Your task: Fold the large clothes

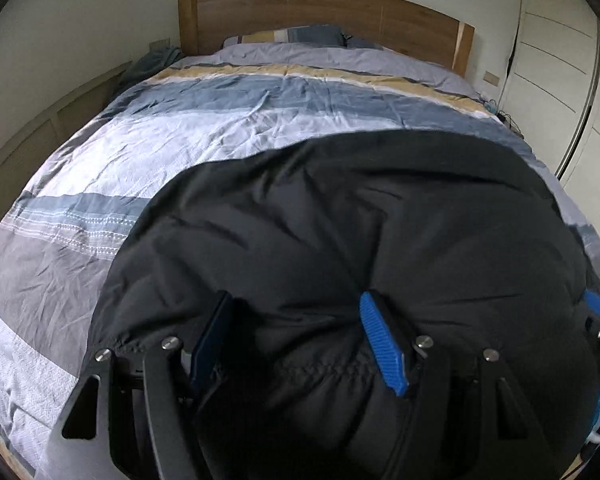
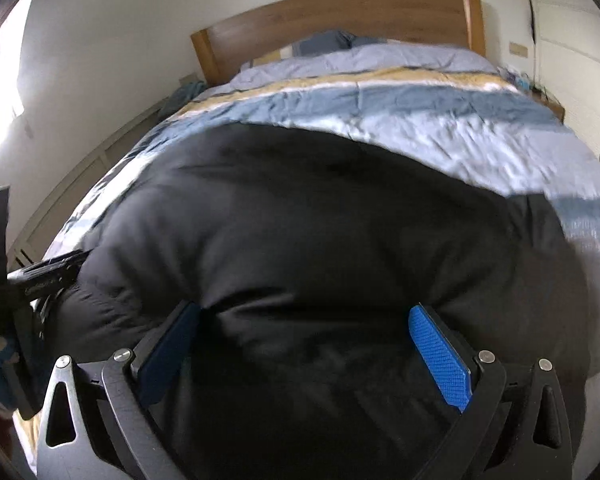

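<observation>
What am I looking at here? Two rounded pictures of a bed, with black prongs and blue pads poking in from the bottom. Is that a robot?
No robot: a person holds a hand-held two-finger gripper in each hand, and each carries a wide-angle camera looking along its fingers. One picture comes from the left gripper, the other from the right gripper. The blue strips are the finger pads. On the bed lies a striped duvet in front of a wooden headboard. On top is a puffy black jacket. Each gripper has a thick bunch of it between its fingers, pads pressing into the padding, apparently to fold it. The left-hand tool shows at the right picture's left edge.
</observation>
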Action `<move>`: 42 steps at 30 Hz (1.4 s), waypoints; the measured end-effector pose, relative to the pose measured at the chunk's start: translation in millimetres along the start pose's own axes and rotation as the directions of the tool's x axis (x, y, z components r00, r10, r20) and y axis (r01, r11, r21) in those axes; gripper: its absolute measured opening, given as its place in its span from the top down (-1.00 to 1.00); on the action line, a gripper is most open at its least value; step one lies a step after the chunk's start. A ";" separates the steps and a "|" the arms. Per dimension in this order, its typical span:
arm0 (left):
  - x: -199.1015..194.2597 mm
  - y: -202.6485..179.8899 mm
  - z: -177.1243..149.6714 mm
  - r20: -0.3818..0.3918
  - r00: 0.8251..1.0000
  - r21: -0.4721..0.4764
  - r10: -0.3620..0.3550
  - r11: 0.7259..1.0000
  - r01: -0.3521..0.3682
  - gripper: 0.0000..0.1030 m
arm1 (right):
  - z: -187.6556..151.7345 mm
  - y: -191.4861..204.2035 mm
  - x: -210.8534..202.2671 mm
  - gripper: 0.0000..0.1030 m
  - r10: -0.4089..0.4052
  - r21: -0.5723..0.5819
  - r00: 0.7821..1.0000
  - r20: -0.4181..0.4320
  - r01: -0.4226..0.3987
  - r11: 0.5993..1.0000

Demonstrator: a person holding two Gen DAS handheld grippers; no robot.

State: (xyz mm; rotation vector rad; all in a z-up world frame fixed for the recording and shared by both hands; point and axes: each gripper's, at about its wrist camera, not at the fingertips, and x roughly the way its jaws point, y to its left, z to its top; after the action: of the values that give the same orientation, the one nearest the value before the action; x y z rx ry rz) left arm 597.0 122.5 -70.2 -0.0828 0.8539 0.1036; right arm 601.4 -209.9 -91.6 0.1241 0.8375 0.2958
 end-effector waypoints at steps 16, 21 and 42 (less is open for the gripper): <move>-64.1 -15.8 -31.2 0.094 0.996 0.004 -0.009 1.000 0.008 -0.26 | -25.1 32.1 -59.8 -0.99 0.023 -0.119 0.993 0.118 -0.009 0.993; -60.3 -24.4 -43.3 0.091 0.996 0.025 -0.003 1.000 0.001 -0.26 | -41.4 49.4 -55.5 -0.99 0.067 -0.153 0.992 0.106 -0.050 0.987; -39.8 -27.4 -11.9 0.109 0.994 -0.001 -0.011 1.000 0.012 -0.26 | -30.4 -4.0 -58.9 -0.99 -0.002 0.023 0.992 0.125 -0.001 1.000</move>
State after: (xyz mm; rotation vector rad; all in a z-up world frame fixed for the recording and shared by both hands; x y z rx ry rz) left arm 565.5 91.7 -47.0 -0.0826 0.7438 0.0971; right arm 542.3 -232.0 -70.8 0.1622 0.7164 0.2751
